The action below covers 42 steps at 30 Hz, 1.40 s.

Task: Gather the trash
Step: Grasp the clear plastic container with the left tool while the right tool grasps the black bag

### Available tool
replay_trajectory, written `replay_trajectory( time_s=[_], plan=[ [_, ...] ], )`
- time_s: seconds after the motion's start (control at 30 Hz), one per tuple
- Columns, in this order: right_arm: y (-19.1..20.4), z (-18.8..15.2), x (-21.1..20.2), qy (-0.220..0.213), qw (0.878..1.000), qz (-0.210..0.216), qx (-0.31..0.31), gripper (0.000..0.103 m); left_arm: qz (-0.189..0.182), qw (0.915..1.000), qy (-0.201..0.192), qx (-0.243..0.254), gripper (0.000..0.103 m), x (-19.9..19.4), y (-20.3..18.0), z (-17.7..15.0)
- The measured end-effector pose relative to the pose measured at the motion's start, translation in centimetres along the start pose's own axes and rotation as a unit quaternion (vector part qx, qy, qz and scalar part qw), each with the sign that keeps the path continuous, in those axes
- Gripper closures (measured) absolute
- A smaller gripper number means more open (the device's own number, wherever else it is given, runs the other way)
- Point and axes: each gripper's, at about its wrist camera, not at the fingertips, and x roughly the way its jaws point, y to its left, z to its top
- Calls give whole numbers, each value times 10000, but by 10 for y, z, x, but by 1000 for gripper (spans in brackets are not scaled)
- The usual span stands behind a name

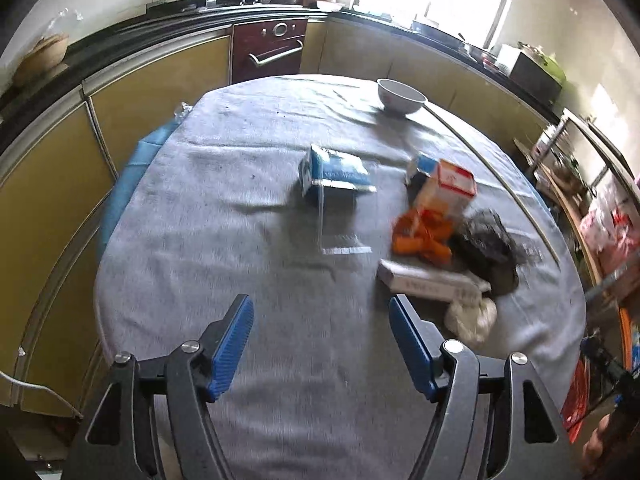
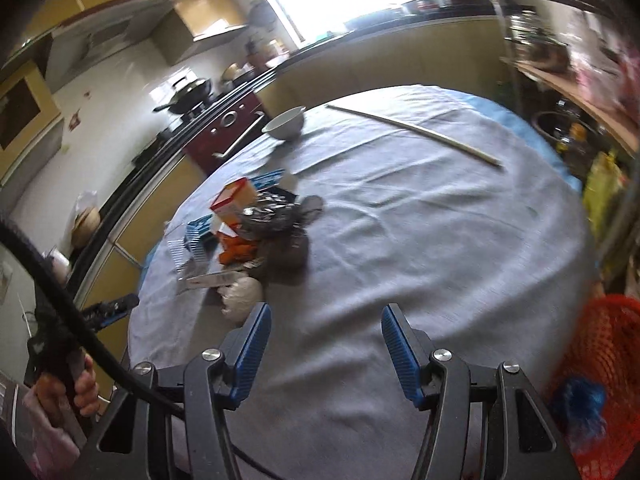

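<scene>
In the left wrist view the left gripper hangs over the grey tablecloth with its jaws spread wide and nothing between them. The trash sits ahead to the right: a flat white box touching a crumpled tissue, then orange wrappers, a dark foil bag and a blue packet standing apart. In the right wrist view the right gripper is likewise wide open and empty, the tissue just beside its left finger. Grabbing into the tight heap could catch cloth or knock the upright carton over.
</scene>
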Motion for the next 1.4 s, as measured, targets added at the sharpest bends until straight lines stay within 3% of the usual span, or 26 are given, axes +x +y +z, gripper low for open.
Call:
replay_trajectory(
  time_s=[0.47, 0.83, 0.87, 0.93, 0.97, 1.1, 1.4],
  plan=[
    [41, 57, 115, 453, 9979, 69, -459, 40, -343, 9978, 440, -355, 31, 71, -16, 59],
    [39, 72, 186, 711, 9969, 305, -132, 42, -232, 9958, 666, -583, 31, 114, -11, 62],
    [39, 71, 188, 699, 9971, 292, -113, 50, -246, 9959, 642, -581, 31, 115, -10, 62],
    [36, 68, 191, 705, 9971, 293, -68, 56, -236, 9962, 602, -584, 34, 116, -9, 61],
    [35, 66, 190, 681, 9972, 311, -29, 59, -275, 9964, 557, -578, 43, 116, -8, 61],
    [30, 60, 177, 583, 9977, 330, 43, 60, -294, 9972, 427, -540, 48, 106, -8, 58],
    [22, 40, 124, 343, 9980, 443, 288, 60, -234, 9992, 190, -268, 49, 56, -18, 33]
  ],
)
